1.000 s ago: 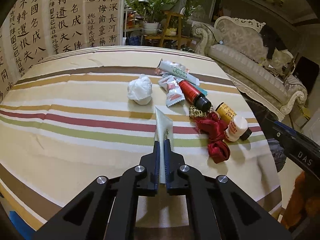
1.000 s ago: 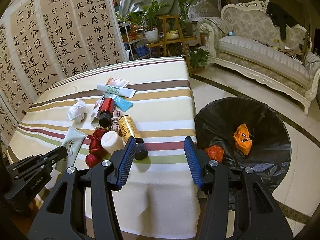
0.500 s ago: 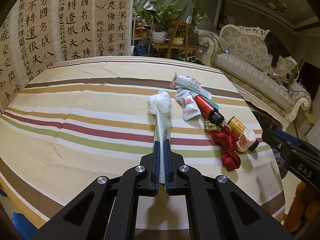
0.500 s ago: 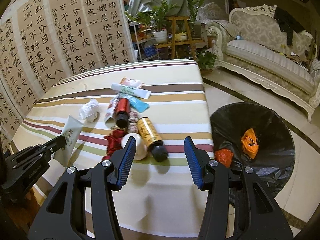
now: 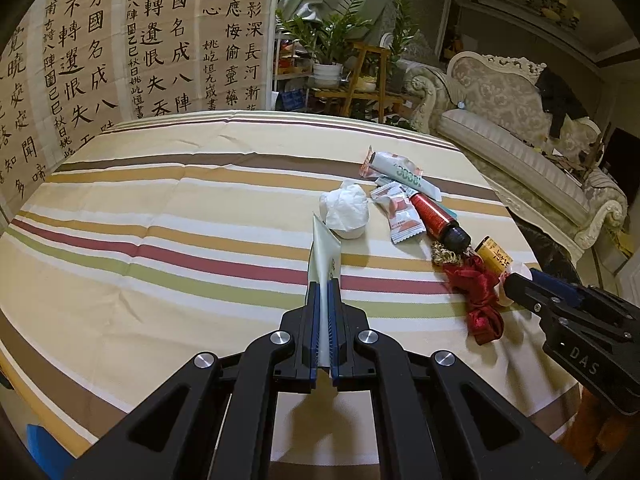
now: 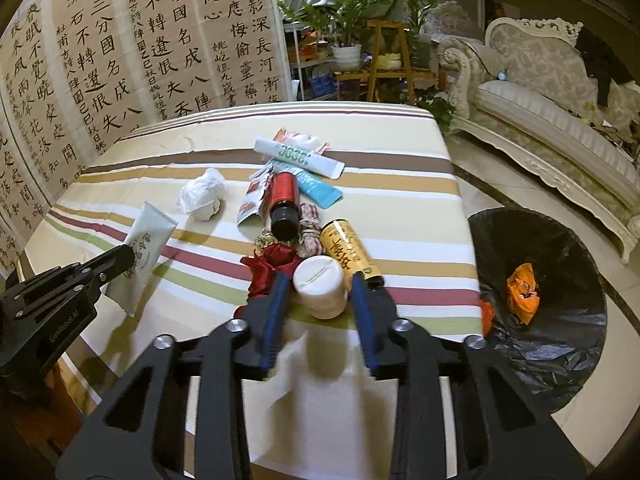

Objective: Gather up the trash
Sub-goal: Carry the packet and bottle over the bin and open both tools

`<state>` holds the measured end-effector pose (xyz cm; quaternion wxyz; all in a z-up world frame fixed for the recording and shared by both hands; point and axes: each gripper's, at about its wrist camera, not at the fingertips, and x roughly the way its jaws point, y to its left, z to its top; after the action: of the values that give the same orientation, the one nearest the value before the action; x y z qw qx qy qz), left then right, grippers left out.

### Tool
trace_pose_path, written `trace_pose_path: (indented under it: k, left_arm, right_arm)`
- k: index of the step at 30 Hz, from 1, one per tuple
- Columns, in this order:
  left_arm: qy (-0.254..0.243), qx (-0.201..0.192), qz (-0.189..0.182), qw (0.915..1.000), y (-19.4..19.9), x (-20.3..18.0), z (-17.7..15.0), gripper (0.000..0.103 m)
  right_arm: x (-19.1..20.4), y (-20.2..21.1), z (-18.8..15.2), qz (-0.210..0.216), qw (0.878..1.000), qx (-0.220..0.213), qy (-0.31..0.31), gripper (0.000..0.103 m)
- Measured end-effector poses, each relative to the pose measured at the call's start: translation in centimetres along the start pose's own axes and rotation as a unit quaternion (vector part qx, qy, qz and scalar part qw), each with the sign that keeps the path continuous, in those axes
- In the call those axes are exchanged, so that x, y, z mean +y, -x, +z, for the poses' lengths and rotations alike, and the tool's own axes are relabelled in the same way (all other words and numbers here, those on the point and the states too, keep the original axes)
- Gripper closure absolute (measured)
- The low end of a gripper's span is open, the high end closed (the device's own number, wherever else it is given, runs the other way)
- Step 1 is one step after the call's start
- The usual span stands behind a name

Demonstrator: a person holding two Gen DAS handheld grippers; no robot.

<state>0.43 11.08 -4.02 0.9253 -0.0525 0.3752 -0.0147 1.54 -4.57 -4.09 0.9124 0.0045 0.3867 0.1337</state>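
Observation:
My left gripper point(image 5: 323, 286) is shut on a pale green tube point(image 5: 325, 246) and holds it above the striped table; the tube also shows in the right wrist view point(image 6: 146, 246). My right gripper point(image 6: 318, 286) is open, its fingers on either side of a small white bottle point(image 6: 319, 286) without closing on it. Around it lie a yellow bottle point(image 6: 348, 250), a red bottle point(image 6: 283, 200), a red ribbon point(image 6: 274, 264) and a crumpled white tissue point(image 6: 202, 196).
A bin lined with a black bag point(image 6: 536, 292) stands on the floor right of the table, with orange wrappers point(image 6: 522, 294) inside. Flat wrappers and a white box point(image 6: 300, 156) lie farther back. A sofa point(image 6: 560, 92) and plants stand behind.
My left gripper has lifted the tube off the cloth and drawn back. My right gripper has moved forward and down over the white bottle, so its open fingers now flank it.

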Motion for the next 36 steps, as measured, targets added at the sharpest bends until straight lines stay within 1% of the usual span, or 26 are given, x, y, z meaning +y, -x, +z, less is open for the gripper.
trace_pose_path:
  k: [4, 9, 16, 22, 27, 31, 36]
  left_arm:
    - [0.001, -0.002, -0.002, 1.0000, -0.1, 0.1, 0.0, 0.098]
    - [-0.003, -0.012, -0.005, 0.9999, 0.4, -0.3, 0.1, 0.098]
    - [-0.017, -0.027, -0.033, 0.9990, 1.4, -2.7, 0.4, 0.098]
    - [-0.041, -0.033, -0.067, 0.9964, 1.9, -6.6, 0.5, 0.098]
    - [-0.063, -0.033, -0.093, 0.9931, 1.9, -10.0, 0.6, 0.098]
    - [-0.085, -0.035, -0.112, 0.9895, 1.4, -13.2, 0.8, 0.098]
    - [-0.112, -0.030, -0.133, 0.9843, 0.3, -17.1, 1.3, 0.098]
  right_arm:
    - [0.3, 0.1, 0.0, 0.002, 1.000, -0.003, 0.003, 0.077]
    - [0.2, 1.4, 0.3, 0.003, 1.000, -0.022, 0.004, 0.077]
    - [-1.9, 3.0, 0.5, -0.014, 0.999, -0.042, -0.013, 0.077]
    - [-5.0, 4.4, 0.4, -0.045, 0.997, -0.056, -0.038, 0.077]
    - [-8.8, 5.3, -0.1, -0.082, 0.992, -0.063, -0.066, 0.077]
    - [-11.9, 5.7, -0.7, -0.107, 0.988, -0.066, -0.087, 0.077]
    - [-15.1, 5.3, -1.5, -0.125, 0.984, -0.063, -0.111, 0.077]
